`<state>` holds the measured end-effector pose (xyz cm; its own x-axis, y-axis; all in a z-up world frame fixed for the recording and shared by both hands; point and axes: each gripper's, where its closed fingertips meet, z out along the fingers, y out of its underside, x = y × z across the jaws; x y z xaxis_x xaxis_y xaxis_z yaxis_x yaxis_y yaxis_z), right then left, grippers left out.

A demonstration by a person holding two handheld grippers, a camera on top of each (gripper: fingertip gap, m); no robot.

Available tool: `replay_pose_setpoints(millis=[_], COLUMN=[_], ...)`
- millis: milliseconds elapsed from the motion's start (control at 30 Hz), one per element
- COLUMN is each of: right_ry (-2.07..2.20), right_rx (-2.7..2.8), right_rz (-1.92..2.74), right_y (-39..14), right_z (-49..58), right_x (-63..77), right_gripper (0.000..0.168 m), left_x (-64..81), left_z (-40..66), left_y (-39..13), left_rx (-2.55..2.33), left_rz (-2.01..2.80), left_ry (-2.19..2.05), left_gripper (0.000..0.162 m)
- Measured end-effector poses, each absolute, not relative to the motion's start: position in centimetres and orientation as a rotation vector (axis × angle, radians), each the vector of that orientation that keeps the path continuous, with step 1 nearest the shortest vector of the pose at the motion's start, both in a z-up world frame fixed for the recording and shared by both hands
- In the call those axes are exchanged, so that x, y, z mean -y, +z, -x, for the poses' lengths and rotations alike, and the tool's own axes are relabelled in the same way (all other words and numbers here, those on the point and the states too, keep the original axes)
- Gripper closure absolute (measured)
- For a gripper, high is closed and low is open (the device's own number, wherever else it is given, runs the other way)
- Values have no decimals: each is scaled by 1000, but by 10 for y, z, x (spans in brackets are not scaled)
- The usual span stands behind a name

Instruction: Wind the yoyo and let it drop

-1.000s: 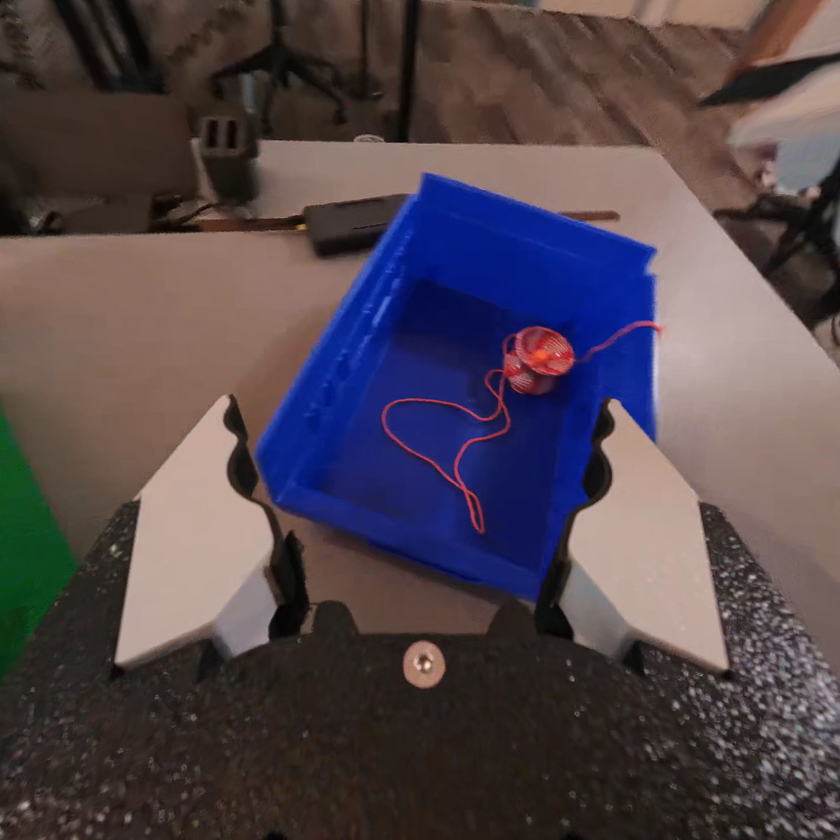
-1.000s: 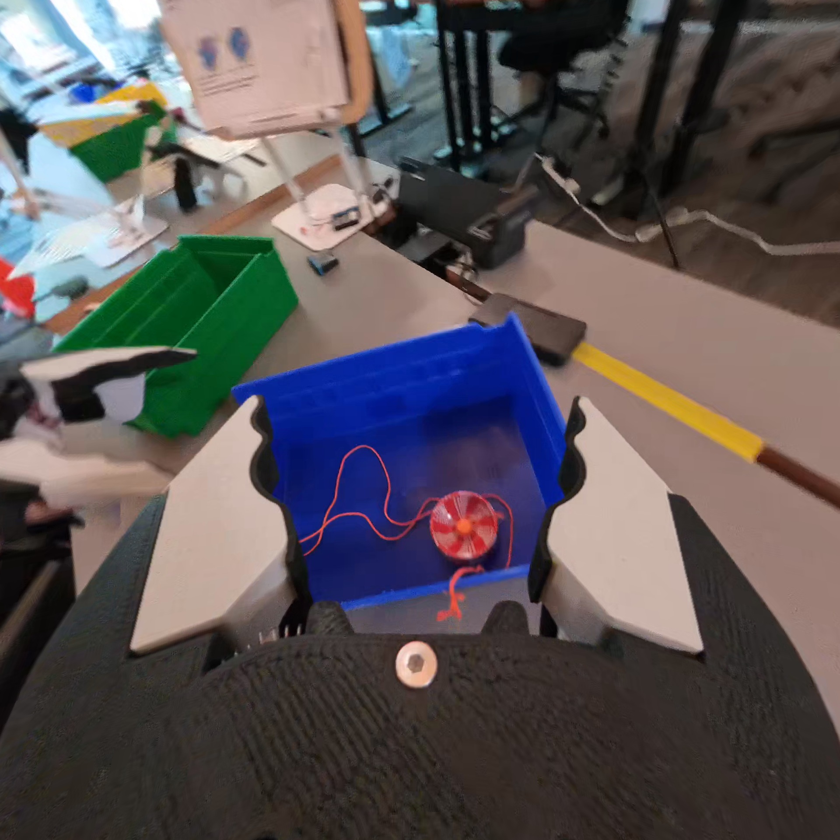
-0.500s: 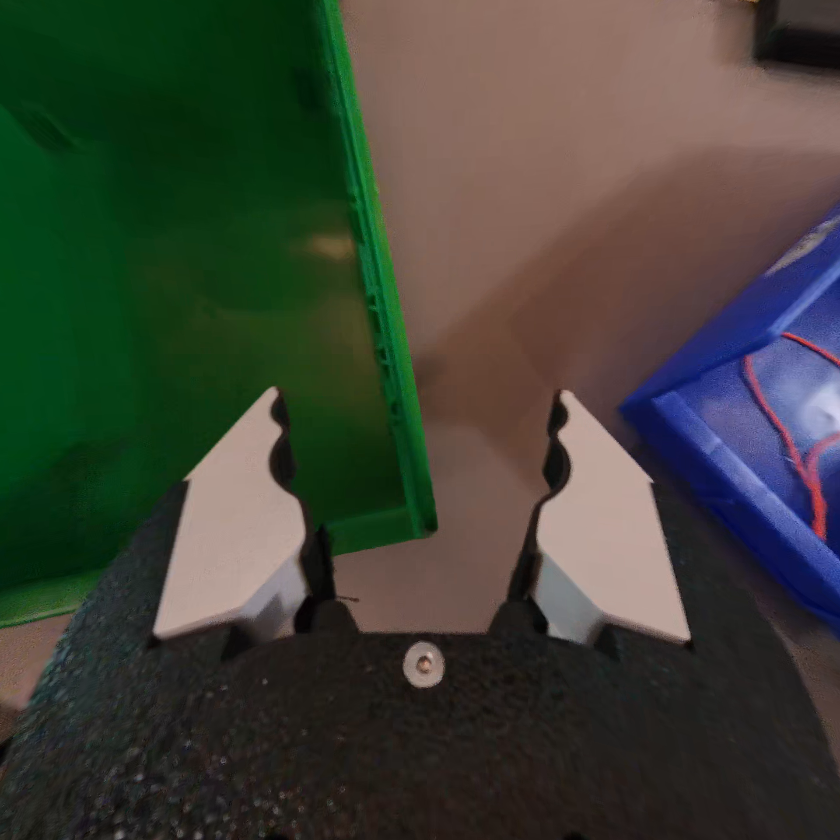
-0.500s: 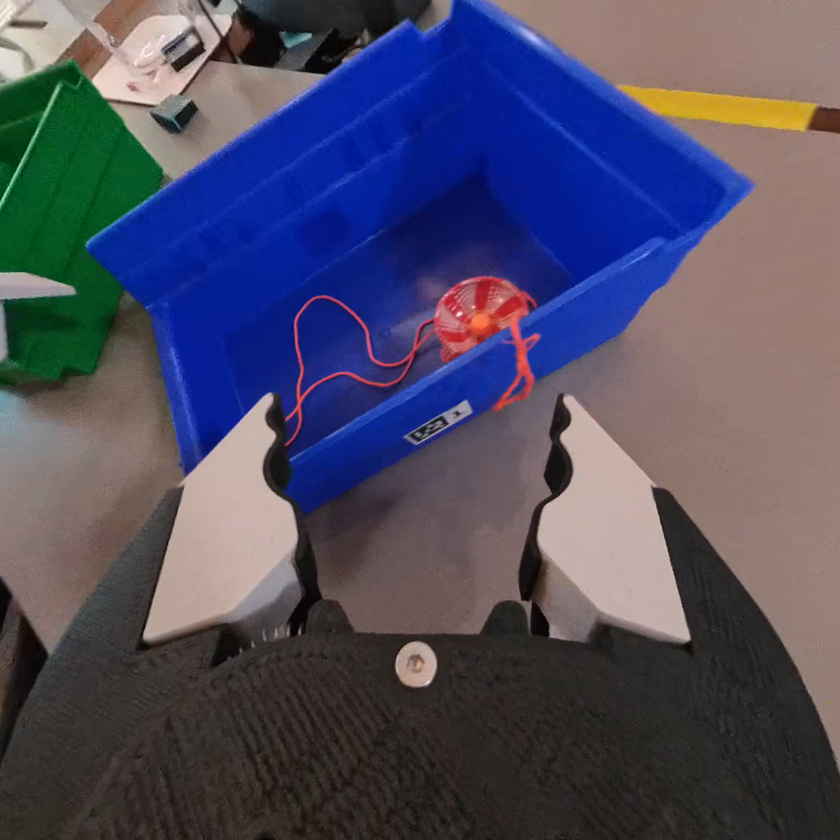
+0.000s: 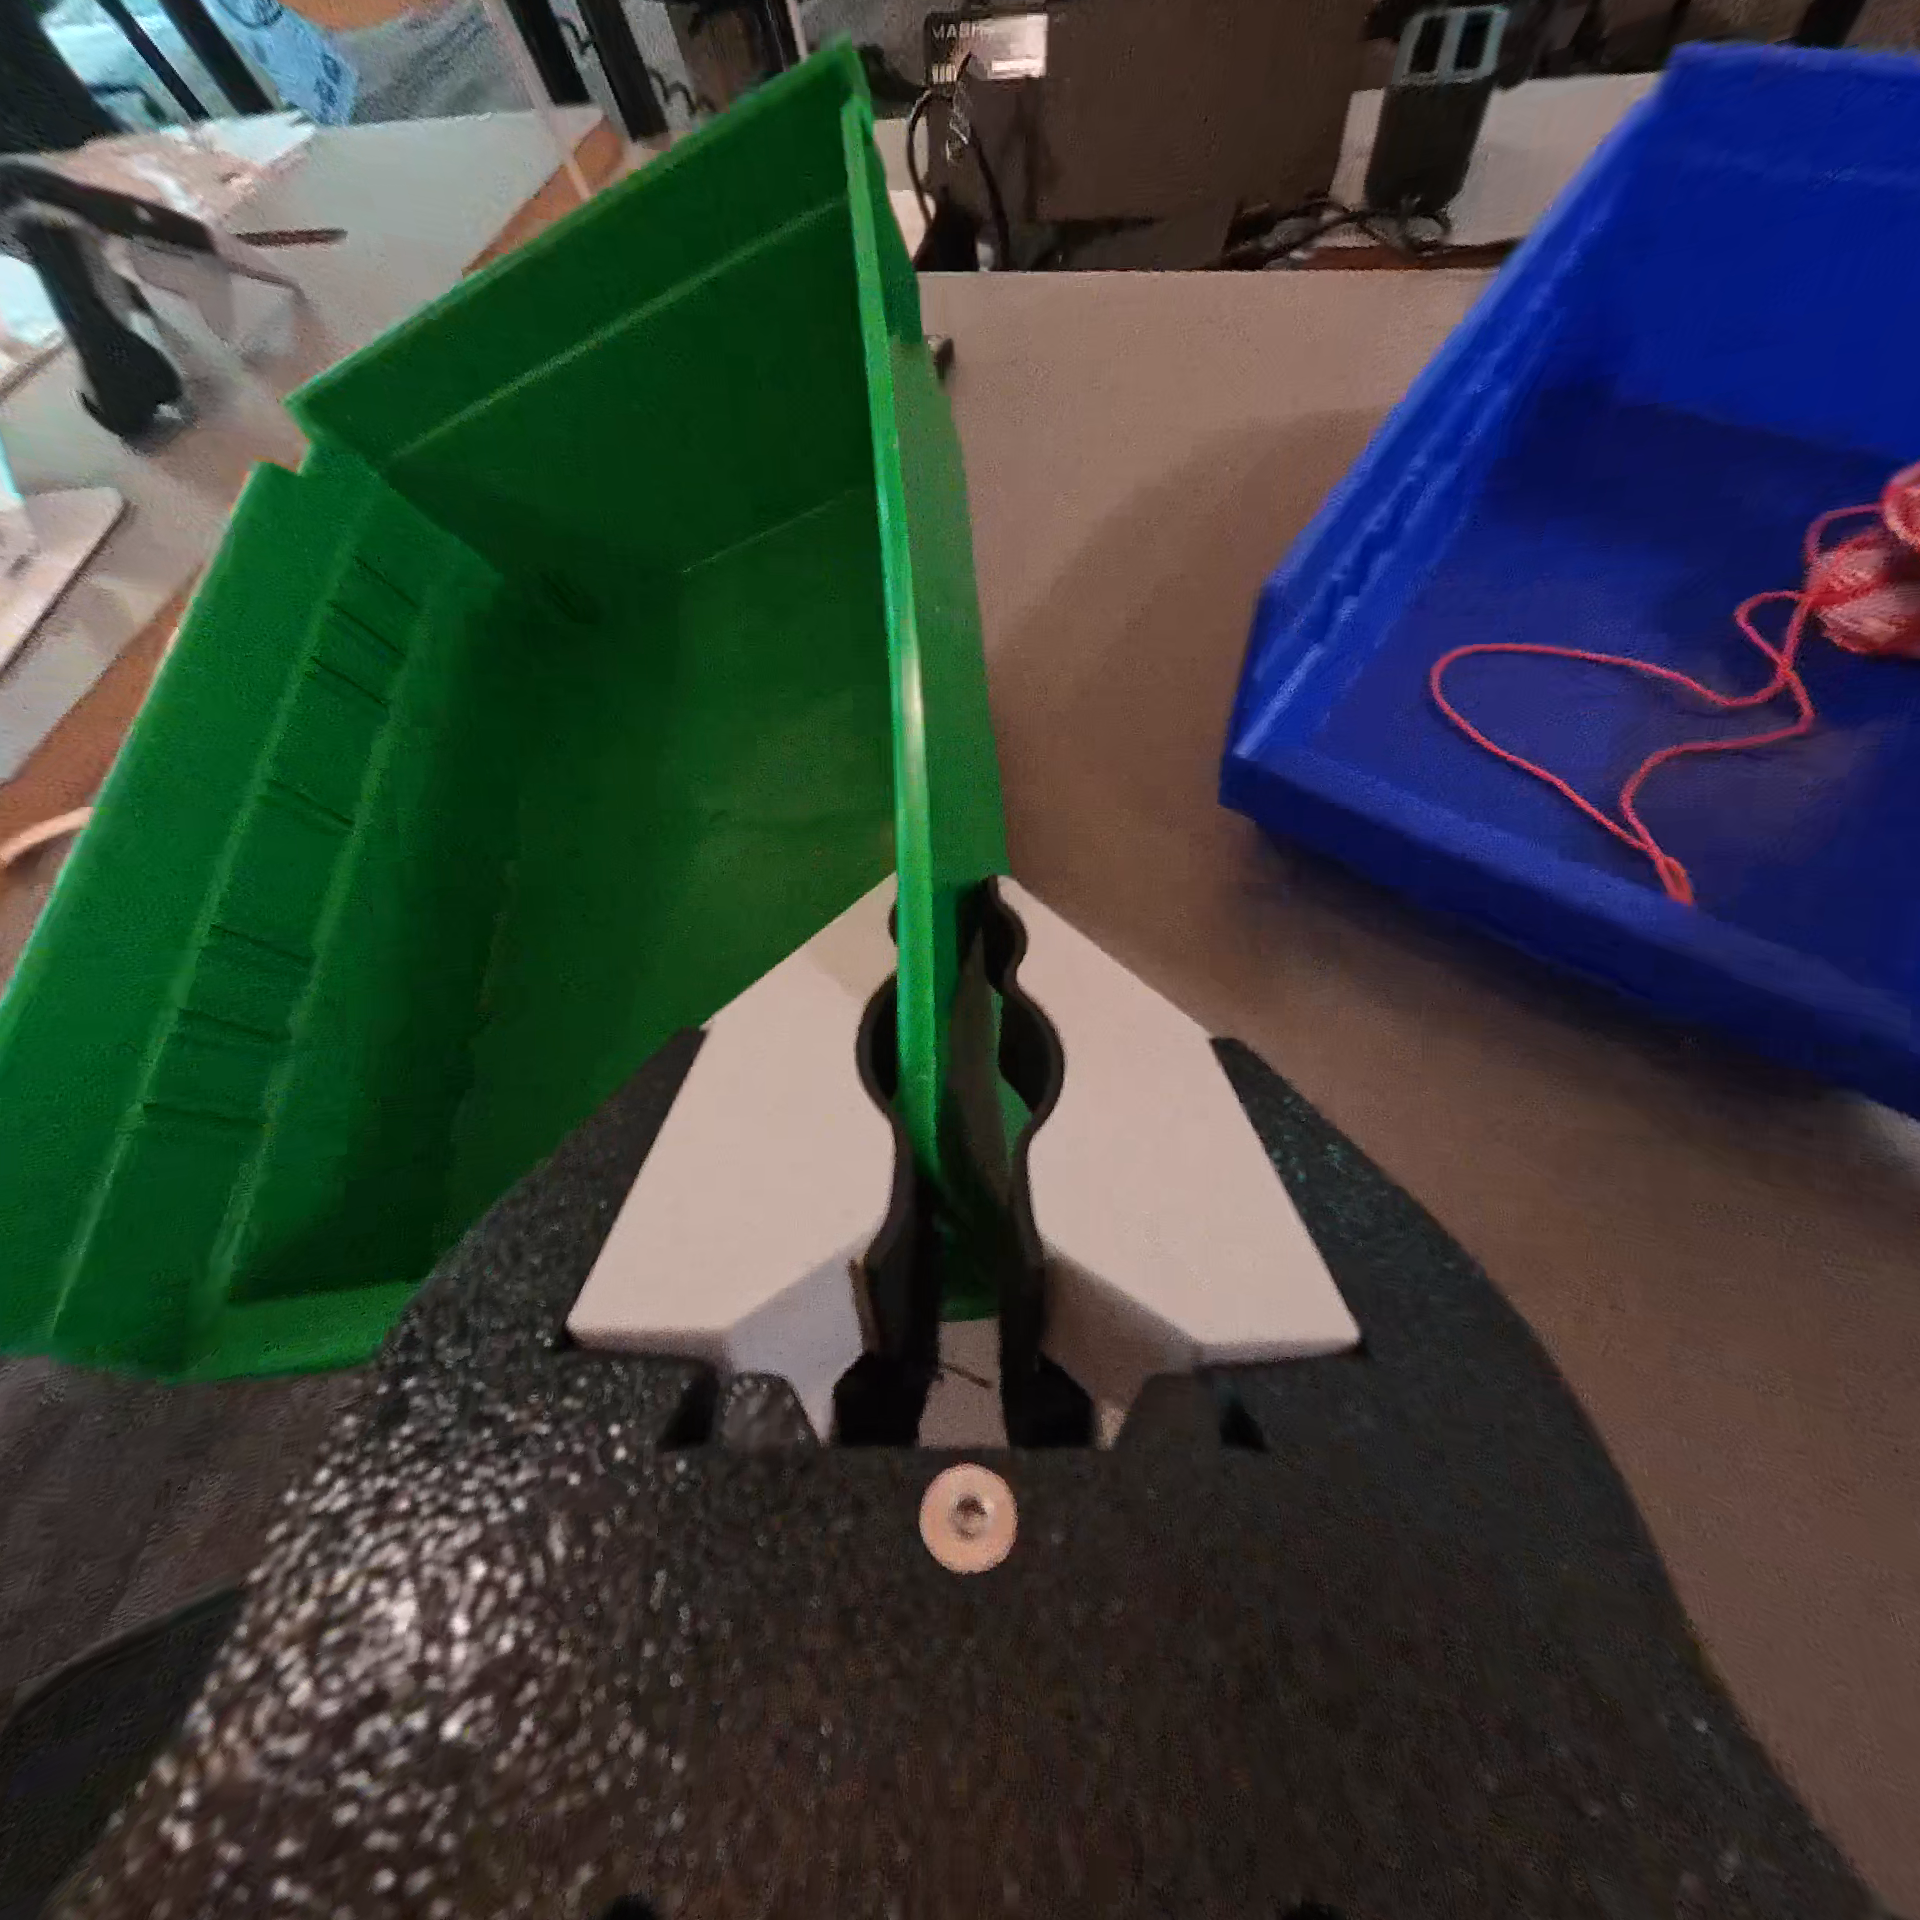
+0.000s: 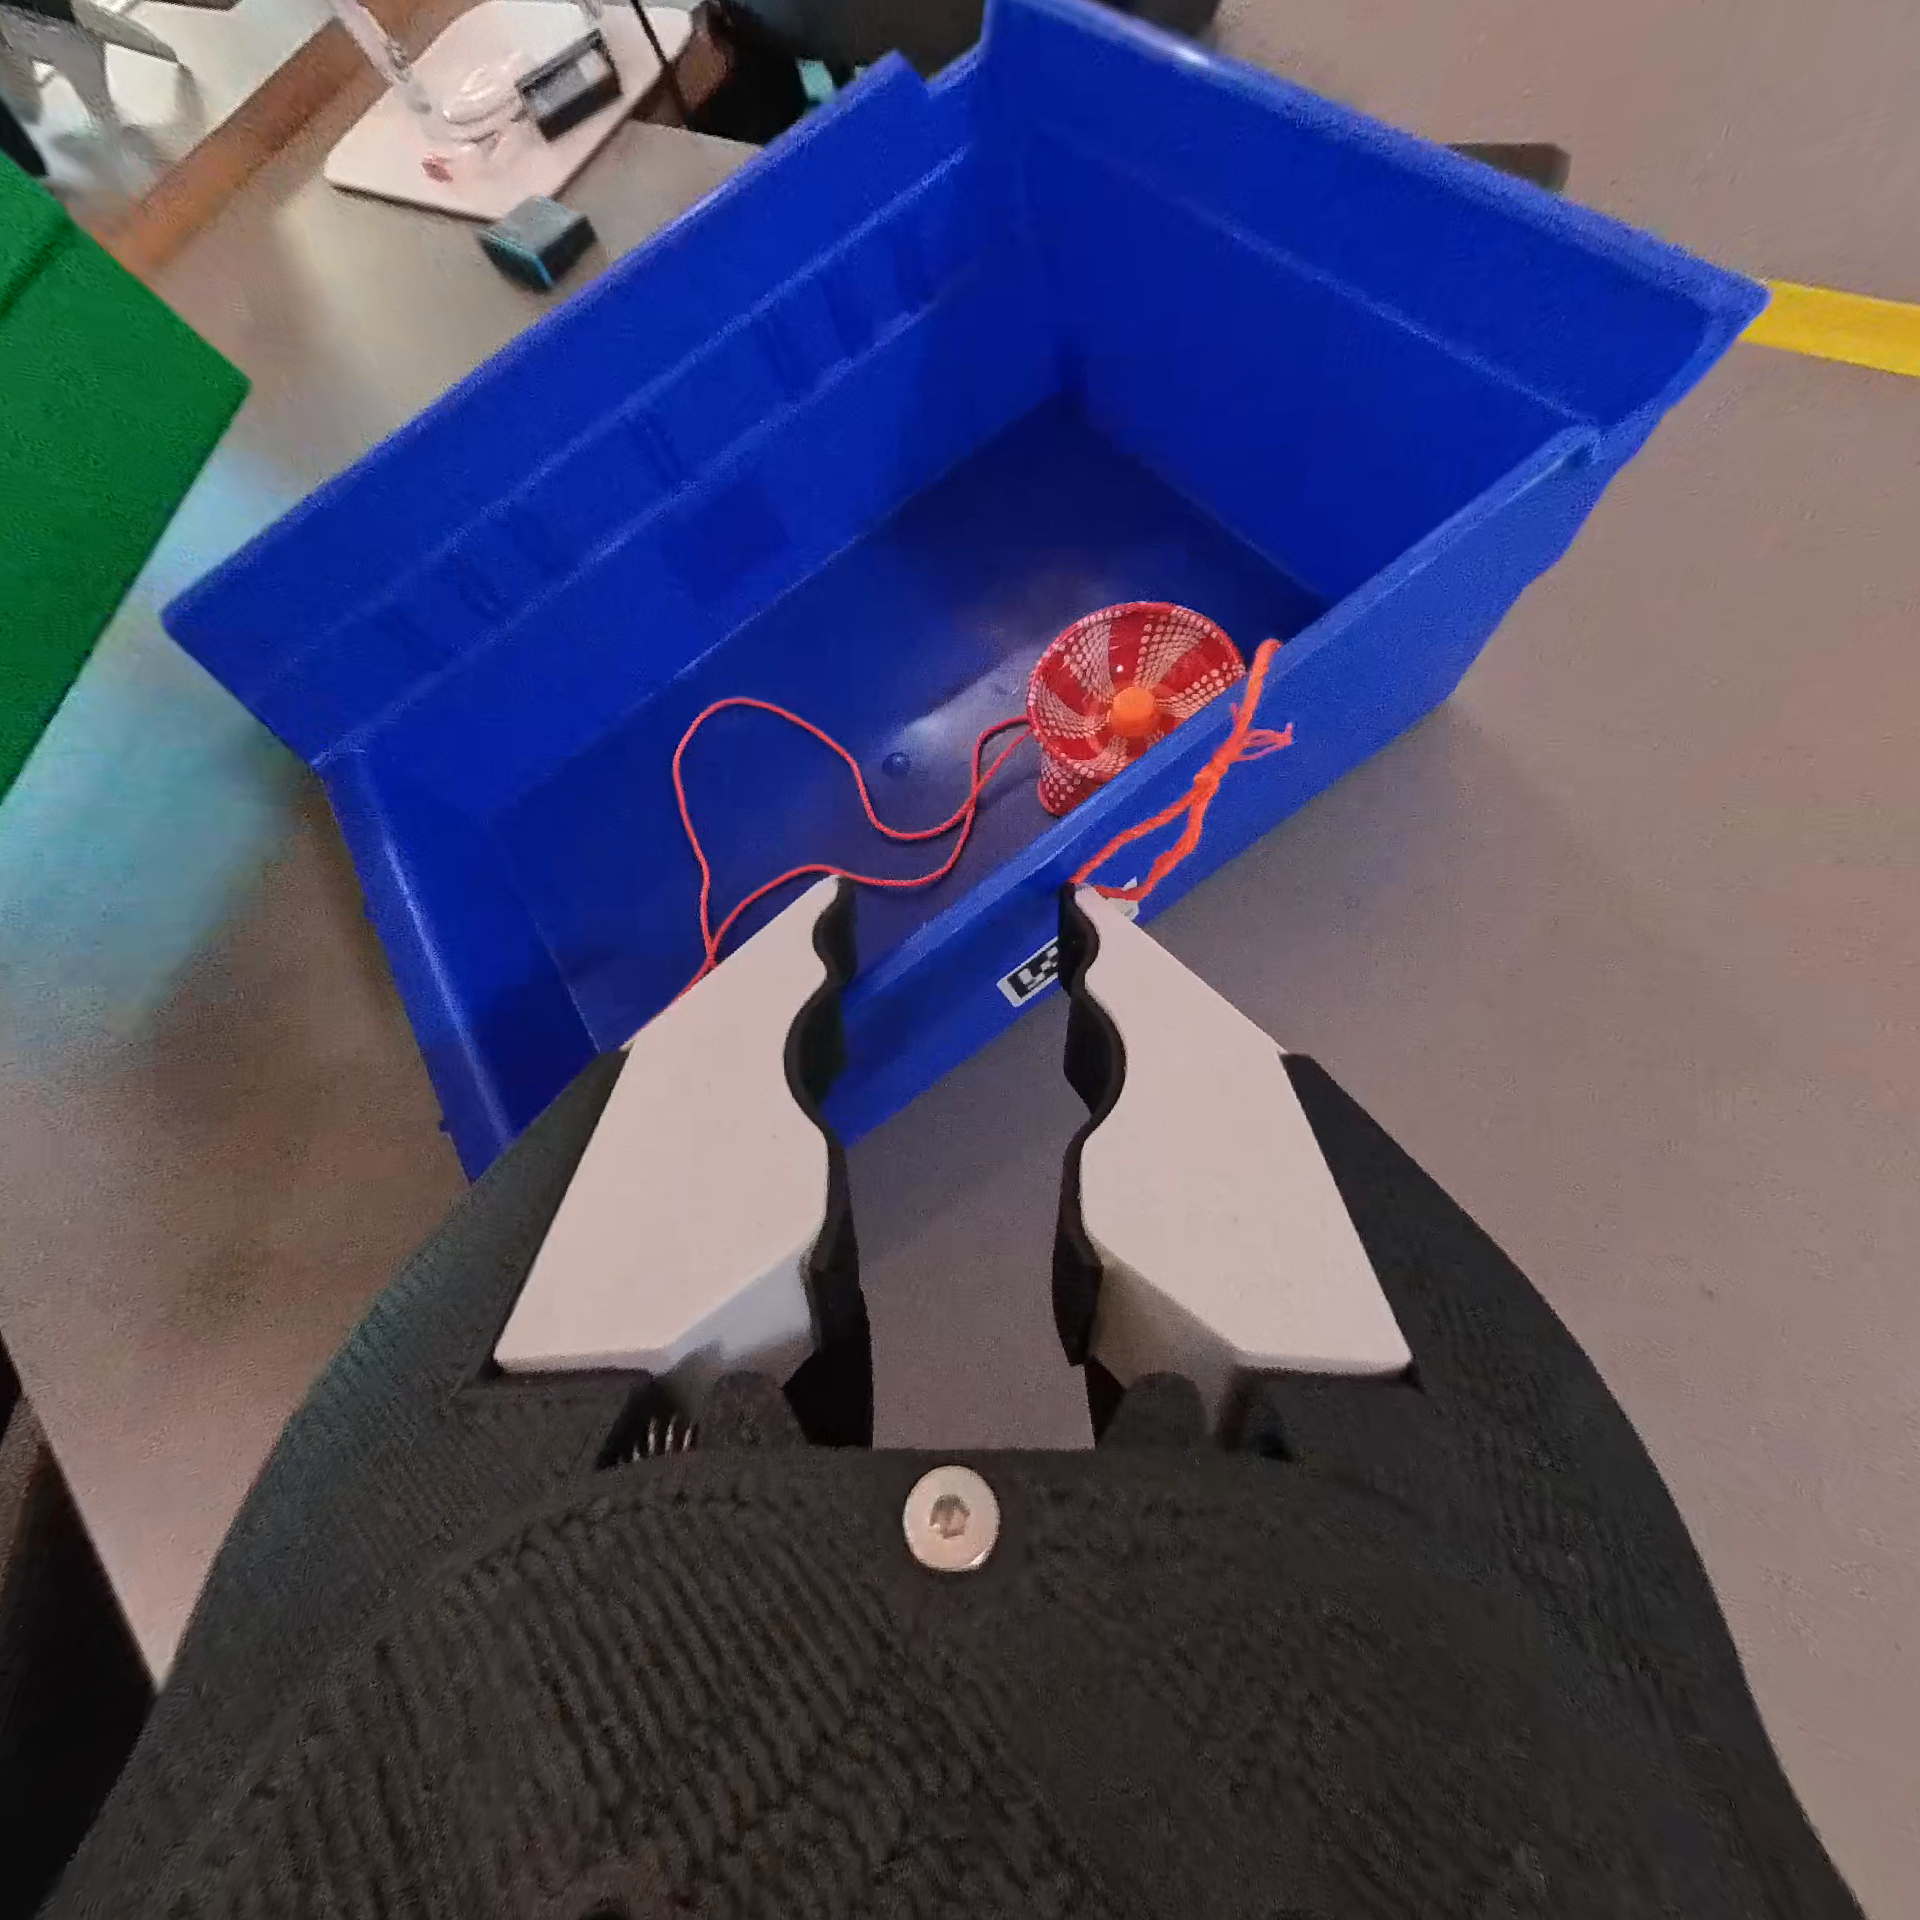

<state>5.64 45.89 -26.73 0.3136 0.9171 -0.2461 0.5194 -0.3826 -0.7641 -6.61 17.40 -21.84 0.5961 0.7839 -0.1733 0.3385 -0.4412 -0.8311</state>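
A red and white yoyo (image 6: 1132, 717) lies in a blue bin (image 6: 727, 416), and its red string (image 6: 790, 727) is loose on the bin floor. The string's knotted end (image 6: 1216, 769) hangs over the bin's front wall. My right gripper (image 6: 956, 899) is open with a narrowed gap, its tips over that front wall, and its right tip is close to the string end. My left gripper (image 5: 951, 904) is shut on the side wall of a green bin (image 5: 623, 468). The yoyo (image 5: 1870, 592) and the blue bin (image 5: 1455, 821) also show at the right of the left wrist view.
The bins stand side by side on a grey table (image 6: 1558, 1039), the green one (image 6: 94, 468) to the left of the blue. A small dark block (image 6: 540, 239) and a white board (image 6: 499, 114) lie beyond the blue bin. A yellow strip (image 6: 1839, 327) lies at the far right. Left tips to right tips: about 30 centimeters.
My left gripper swung from the blue bin to the green bin and shut on its side wall. My right gripper came down towards the blue bin's front wall and its jaws narrowed.
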Motion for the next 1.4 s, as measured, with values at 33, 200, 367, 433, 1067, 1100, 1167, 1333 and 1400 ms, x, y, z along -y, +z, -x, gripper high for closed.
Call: replay_pose_setpoints(millis=[33,200,367,433,1067,1100,1167,1333,1400], right_ry=[928,1178,1321,1335,608,604,600,621,618], right_rx=[1280,1455,1411,1382,524,530,542,572,559], right_rz=[2014,1938,1822,1667,1879,1870,1851,1819,1801], right_y=[-267,-263,-225,-203,-186,-184,-181,-176,-172], right_z=[-44,33,34,8,-364,-367,-370,-370,-374], right_x=[-449,-375,-362,-377,-638,-635,-627,-614,-615], right_gripper=[131,116,87,87,101,101,101,100,100], left_x=[-165,-137,-163,-192,-500,-508,-516,-508,-490], left_z=[52,4,-37,-62,-240,-242,-252,-264,-214], left_y=[-213,-168,-126,-118,-265,-280,-304,-232,-184], left_rx=[864,821,643,502,-242,-244,-226,-188,-65], left_rz=[2039,1974,1958,1969,2199,2228,2332,2170,2020], left_ry=[742,803,803,743,-17,-5,-57,-342,-252], left_gripper=[156,156,157,157,158,160,141,74,74])
